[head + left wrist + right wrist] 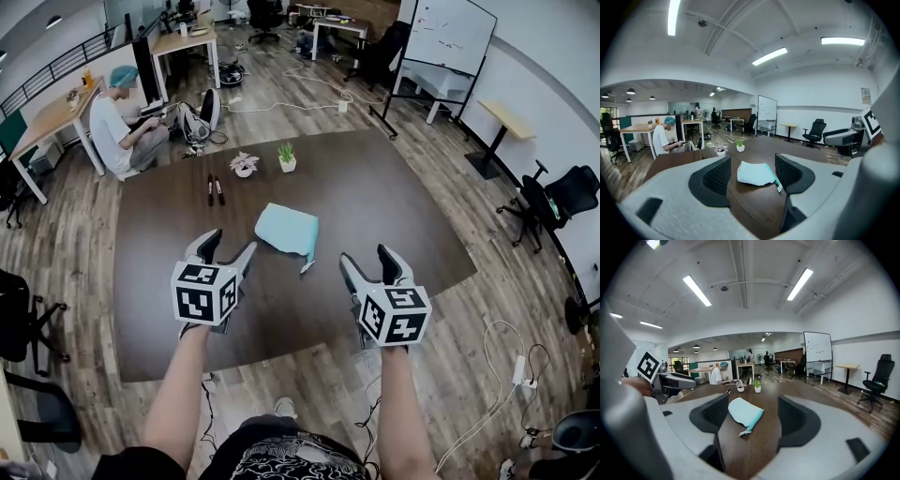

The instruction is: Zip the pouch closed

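Observation:
A light blue pouch (289, 231) lies flat on the dark brown table (394, 211), its zip tab (307, 266) pointing toward me. In the left gripper view the pouch (755, 173) shows between the jaws, some way ahead. In the right gripper view the pouch (744, 412) lies ahead with its tab (744, 432) nearest. My left gripper (225, 251) hovers open to the near left of the pouch. Over the table's near right my right gripper (370, 262) is held open too. Neither touches the pouch.
Two small potted plants (287, 157) (244, 165) and two dark markers (215, 190) sit at the table's far side. A seated person (122, 127) works at a desk beyond. Office chairs (548, 199) and a whiteboard (447, 36) stand to the right.

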A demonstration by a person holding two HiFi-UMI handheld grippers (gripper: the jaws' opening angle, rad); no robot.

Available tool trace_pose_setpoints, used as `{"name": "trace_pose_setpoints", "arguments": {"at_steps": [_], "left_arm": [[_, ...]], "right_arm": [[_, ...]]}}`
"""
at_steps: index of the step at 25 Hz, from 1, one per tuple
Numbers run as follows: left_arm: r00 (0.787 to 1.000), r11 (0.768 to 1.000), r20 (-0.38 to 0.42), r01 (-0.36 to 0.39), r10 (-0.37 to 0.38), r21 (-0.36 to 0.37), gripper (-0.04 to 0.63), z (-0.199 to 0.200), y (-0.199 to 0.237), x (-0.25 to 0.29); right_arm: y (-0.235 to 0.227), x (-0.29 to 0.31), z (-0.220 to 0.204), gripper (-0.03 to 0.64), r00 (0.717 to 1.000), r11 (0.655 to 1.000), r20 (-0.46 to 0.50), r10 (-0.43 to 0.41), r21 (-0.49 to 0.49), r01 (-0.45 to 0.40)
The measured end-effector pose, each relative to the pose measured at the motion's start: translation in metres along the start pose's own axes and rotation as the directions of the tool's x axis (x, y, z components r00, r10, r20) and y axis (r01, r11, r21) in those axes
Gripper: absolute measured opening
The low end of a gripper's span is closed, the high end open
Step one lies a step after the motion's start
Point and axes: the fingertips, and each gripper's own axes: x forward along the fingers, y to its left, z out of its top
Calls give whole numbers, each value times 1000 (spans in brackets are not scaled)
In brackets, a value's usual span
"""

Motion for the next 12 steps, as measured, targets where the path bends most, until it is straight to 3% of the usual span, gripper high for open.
{"name": "trace_pose_setpoints", "arguments": {"at_steps": [12], "left_arm": [[1000,1000,2,-3,3,-11,268,-2,16,20]], "right_arm": [[0,30,0,315,1000,1000,-5,10,-7,-10]]}}
